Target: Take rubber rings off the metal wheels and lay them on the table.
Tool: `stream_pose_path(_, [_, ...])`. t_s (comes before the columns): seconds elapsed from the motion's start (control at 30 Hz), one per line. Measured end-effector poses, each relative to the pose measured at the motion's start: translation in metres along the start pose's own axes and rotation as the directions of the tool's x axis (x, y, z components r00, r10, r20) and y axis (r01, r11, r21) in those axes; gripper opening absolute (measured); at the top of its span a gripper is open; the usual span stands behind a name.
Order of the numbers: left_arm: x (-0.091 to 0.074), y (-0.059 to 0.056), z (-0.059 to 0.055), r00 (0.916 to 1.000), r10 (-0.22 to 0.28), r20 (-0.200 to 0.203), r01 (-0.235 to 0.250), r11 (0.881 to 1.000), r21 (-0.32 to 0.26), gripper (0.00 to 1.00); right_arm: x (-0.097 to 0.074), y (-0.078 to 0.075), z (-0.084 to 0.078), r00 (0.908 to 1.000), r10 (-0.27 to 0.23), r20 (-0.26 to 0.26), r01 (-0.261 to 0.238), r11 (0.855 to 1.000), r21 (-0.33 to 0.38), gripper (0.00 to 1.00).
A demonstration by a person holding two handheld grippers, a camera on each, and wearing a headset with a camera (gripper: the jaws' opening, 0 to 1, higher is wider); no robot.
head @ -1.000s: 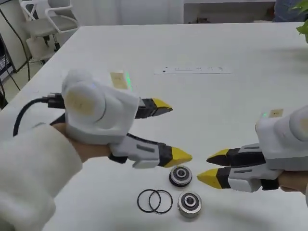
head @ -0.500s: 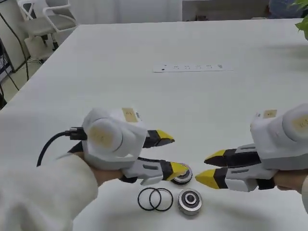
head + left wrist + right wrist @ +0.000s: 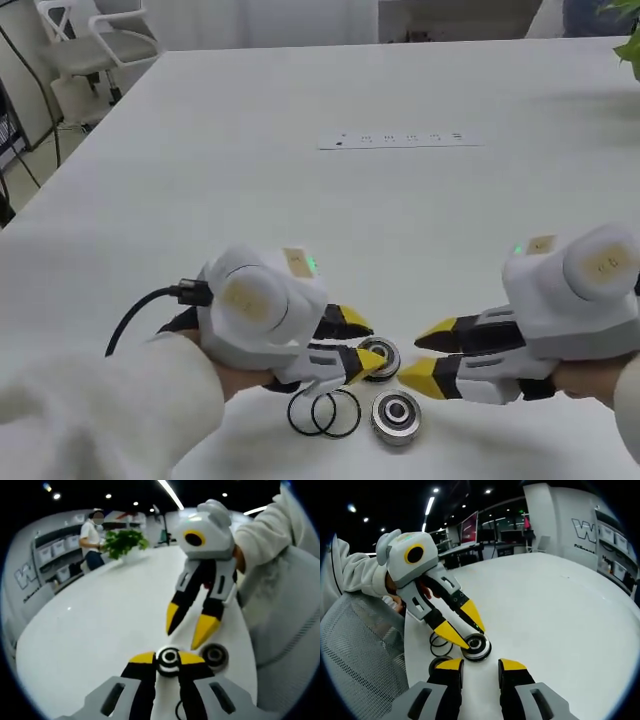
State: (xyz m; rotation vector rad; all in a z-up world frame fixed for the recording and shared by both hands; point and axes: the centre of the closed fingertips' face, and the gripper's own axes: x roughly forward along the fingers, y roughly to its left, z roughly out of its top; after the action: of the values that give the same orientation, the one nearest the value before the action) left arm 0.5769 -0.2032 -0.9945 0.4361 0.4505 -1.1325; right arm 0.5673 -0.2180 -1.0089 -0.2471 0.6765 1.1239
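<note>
Two metal wheels lie near the white table's front edge. The farther wheel (image 3: pixel 380 357) (image 3: pixel 168 660) (image 3: pixel 476 647) has a dark rim and sits between the yellow tips of my left gripper (image 3: pixel 362 342) (image 3: pixel 167 658) (image 3: pixel 470 636), whose jaws press on its sides. The nearer wheel (image 3: pixel 396 416) (image 3: pixel 215 654) (image 3: pixel 439 662) has a bare silver rim. Two black rubber rings (image 3: pixel 322 413) (image 3: pixel 437 642) lie overlapping on the table just left of it. My right gripper (image 3: pixel 422 356) (image 3: pixel 187 629) (image 3: pixel 481 665) hovers open a little right of the held wheel, with nothing between its fingers.
A flat white strip (image 3: pixel 398 140) lies at the middle of the table (image 3: pixel 300 180). A black cable (image 3: pixel 140 310) trails from the left gripper. White chairs (image 3: pixel 90 40) stand beyond the far left corner. A person (image 3: pixel 92 535) stands by a plant (image 3: pixel 122 542) beyond the table.
My left gripper has dropped down and moved right to the farther wheel, and its jaws have narrowed onto it. The right gripper has edged slightly left.
</note>
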Motion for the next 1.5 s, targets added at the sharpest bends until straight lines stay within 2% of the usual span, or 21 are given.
stream_pose_path(0.33, [0.002, -0.011, 0.000, 0.9989, -0.046, 0.005, 0.047, 0.998, -0.033, 0.04, 0.002, 0.002, -0.002, 1.0000, 0.006, -0.007, -0.006, 1.000, 0.001, 0.25])
stream_pose_path(0.47, [0.002, -0.010, 0.000, 0.9994, -0.035, 0.000, 0.035, 0.999, -0.009, 0.07, 0.002, 0.002, -0.002, 1.0000, 0.007, -0.004, -0.007, 1.000, 0.004, 0.25])
stream_pose_path(0.93, [0.002, -0.003, 0.000, 0.9999, -0.010, 0.008, 0.010, 0.999, -0.038, 0.13, 0.003, 0.003, -0.001, 0.9999, 0.010, -0.004, -0.010, 1.000, 0.004, 0.25])
stream_pose_path(1.07, [0.003, -0.005, -0.001, 0.9998, -0.016, 0.011, 0.016, 0.999, -0.039, 0.12, 0.003, 0.002, -0.002, 0.9999, 0.010, -0.005, -0.010, 1.000, 0.006, 0.25])
stream_pose_path(1.13, [0.003, -0.008, -0.003, 0.9995, -0.032, 0.001, 0.032, 0.999, -0.043, 0.16, 0.003, 0.003, -0.001, 0.9999, 0.011, -0.001, -0.011, 1.000, 0.011, 0.26])
stream_pose_path(1.17, [0.004, -0.010, -0.001, 0.9991, -0.040, 0.017, 0.040, 0.998, -0.040, 0.19, 0.003, 0.003, 0.000, 0.9999, 0.013, 0.001, -0.013, 1.000, 0.020, 0.26])
stream_pose_path(1.2, [0.004, -0.012, -0.004, 0.9989, -0.047, 0.002, 0.047, 0.998, -0.043, 0.23, 0.003, 0.003, 0.000, 0.9999, 0.014, 0.002, -0.014, 1.000, 0.023, 0.27])
stream_pose_path(1.23, [0.005, -0.011, -0.004, 0.9991, -0.042, 0.000, 0.042, 0.999, -0.001, 0.22, 0.003, 0.003, -0.002, 0.9999, 0.011, -0.010, -0.011, 1.000, 0.019, 0.27])
stream_pose_path(1.27, [0.006, -0.011, -0.005, 0.9993, -0.036, -0.006, 0.036, 0.999, 0.000, 0.22, 0.003, 0.003, -0.002, 0.9999, 0.009, -0.006, -0.009, 1.000, 0.013, 0.27])
stream_pose_path(1.37, [0.005, -0.010, -0.005, 0.9993, -0.038, -0.003, 0.038, 0.999, -0.039, 0.21, 0.003, 0.003, -0.001, 0.9999, 0.011, -0.004, -0.011, 1.000, 0.015, 0.26])
stream_pose_path(1.5, [0.005, -0.009, -0.005, 0.9991, -0.043, 0.002, 0.043, 0.997, -0.058, 0.21, 0.003, 0.002, -0.001, 0.9999, 0.010, -0.006, -0.010, 1.000, 0.014, 0.26])
